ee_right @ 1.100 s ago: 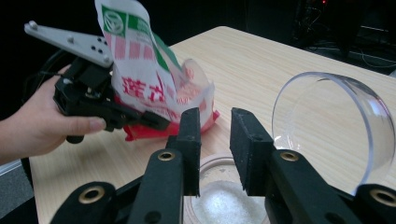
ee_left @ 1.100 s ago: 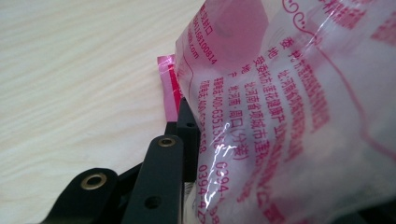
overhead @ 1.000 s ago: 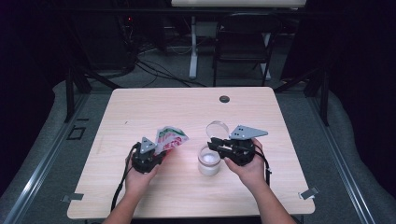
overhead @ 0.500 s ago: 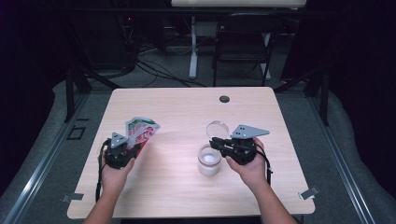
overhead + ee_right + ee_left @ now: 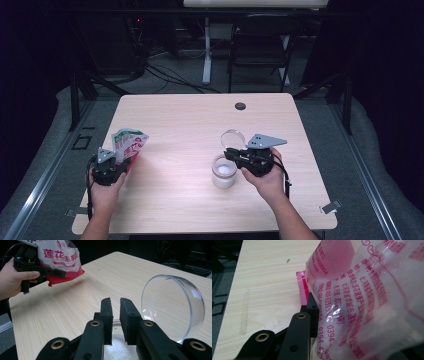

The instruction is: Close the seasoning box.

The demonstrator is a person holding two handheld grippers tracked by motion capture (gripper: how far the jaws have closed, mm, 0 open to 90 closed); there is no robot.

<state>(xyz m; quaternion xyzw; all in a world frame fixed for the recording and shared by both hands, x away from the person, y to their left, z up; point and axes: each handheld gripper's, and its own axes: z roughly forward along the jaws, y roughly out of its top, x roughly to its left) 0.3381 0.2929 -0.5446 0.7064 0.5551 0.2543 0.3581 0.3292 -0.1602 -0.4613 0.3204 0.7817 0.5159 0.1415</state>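
Pouch near table's left edge; jar right of centre, lid just behind.

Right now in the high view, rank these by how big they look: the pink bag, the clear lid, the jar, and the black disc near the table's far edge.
1. pink bag
2. jar and clear lid, too alike to separate
3. black disc, smallest, though farthest from the camera

A light wooden table has a small round black grommet set into it near the far edge. Beyond it on the grey floor stand a dark folding chair and a white post, with black cables trailing between them. Dark curtains close off the sides.
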